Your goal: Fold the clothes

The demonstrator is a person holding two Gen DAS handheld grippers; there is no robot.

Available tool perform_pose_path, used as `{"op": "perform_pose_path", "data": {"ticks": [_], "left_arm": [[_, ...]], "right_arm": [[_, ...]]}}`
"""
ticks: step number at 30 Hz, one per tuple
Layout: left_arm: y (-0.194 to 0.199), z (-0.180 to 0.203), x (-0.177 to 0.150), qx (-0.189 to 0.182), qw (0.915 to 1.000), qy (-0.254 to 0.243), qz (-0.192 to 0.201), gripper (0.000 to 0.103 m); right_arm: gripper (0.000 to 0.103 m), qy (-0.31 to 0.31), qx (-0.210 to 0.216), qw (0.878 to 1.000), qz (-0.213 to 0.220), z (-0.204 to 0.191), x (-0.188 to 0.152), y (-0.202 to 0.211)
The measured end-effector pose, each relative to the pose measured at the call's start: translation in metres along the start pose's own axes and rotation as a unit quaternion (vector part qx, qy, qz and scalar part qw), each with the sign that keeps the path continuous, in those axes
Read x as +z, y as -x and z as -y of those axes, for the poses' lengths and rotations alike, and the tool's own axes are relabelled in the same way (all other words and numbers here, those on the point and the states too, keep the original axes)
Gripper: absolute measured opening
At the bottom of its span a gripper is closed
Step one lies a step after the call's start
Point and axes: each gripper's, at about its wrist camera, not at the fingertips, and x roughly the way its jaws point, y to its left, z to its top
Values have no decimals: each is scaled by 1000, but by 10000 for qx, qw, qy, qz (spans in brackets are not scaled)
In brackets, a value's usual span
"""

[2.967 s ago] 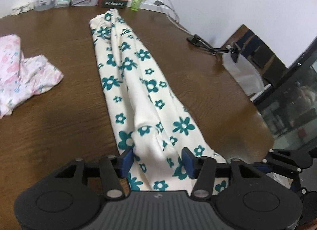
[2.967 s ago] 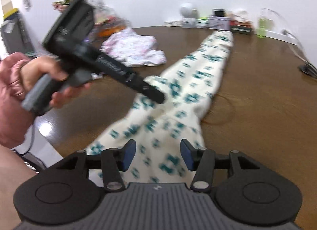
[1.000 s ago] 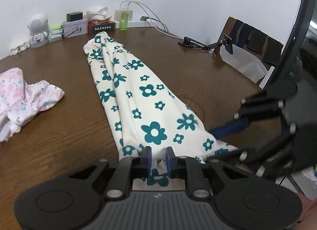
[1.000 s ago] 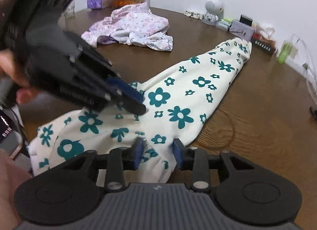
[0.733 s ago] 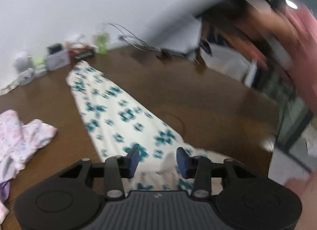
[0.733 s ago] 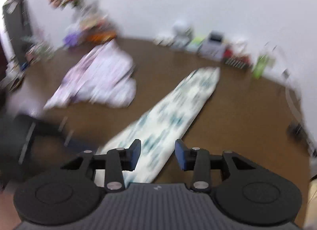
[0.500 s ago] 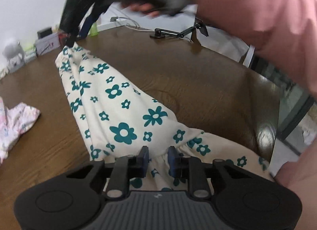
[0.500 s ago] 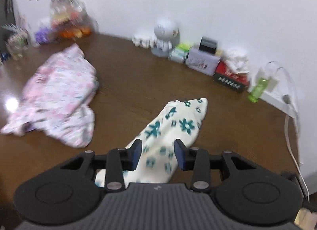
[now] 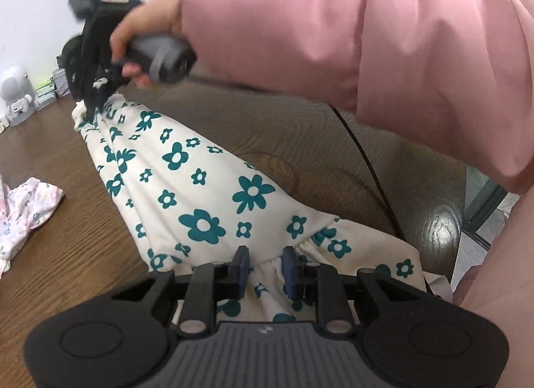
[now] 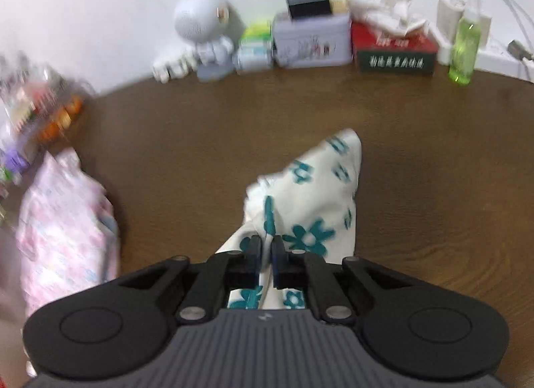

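The long cream cotton garment with teal flowers (image 9: pixel 200 187) lies stretched along the brown wooden surface (image 9: pixel 66 237), from the near edge toward the far wall. Each end is taken by one tool, I think so that the far end can be carried over to the near one for a fold in half. The left tongs (image 9: pixel 265 266) stand at the gathered waistband at the near edge with cloth between them, but a gap shows, so I cannot tell if they really pinch it. The right tongs (image 10: pixel 266 251) are closed on the far end of the garment, which rises in a small peak. The cloth looks soft, thin and a little wrinkled along its length
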Motion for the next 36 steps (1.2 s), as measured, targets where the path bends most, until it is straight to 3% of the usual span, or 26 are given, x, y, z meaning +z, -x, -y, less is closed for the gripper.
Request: {"op": "perform_pose_path", "data": {"ticks": [3,5,7,10,12,14,17,22,25,29,32,36], "left_arm": [[0,2,1,33,10000,25,0,19],[-1,4,1,59,10000,24,0,19],[0,2,2,54,10000,80,3,20],[2,-2,3,-1,9997,235,9,25],[7,-5,4,-145,9991,395,108,43],[17,-6,5,-236,9981,472,322,68],[40,-3,4,-17,9961,470,744,92],[70,-5,-9,504,9905,779,1010,93],[81,-8,-22,726,9881,971,948,93],[95,-3,-43,986,9855,1152,762,93],[103,3,-54,1072,9840,1231,717,93],[100,12,-64,1053,9827,1367,668,91]], "right_arm": [[6,269,-199,9994,55,-11,-8,-7],[14,330,-125,9993,79,-14,-8,1],[44,383,59,9991,194,-14,-7,16],[49,415,318,9975,472,-12,-7,46],[54,389,433,9963,628,-4,-15,69],[63,363,546,9948,785,5,-23,92],[75,439,666,9918,1000,16,-47,128],[85,784,665,9856,1345,28,-114,189],[87,1005,661,9818,1473,27,-160,216],[88,1884,423,9670,1659,16,-231,239],[89,2406,242,9577,1557,4,-275,245],[88,2282,648,9648,1138,-4,-310,241]]}}
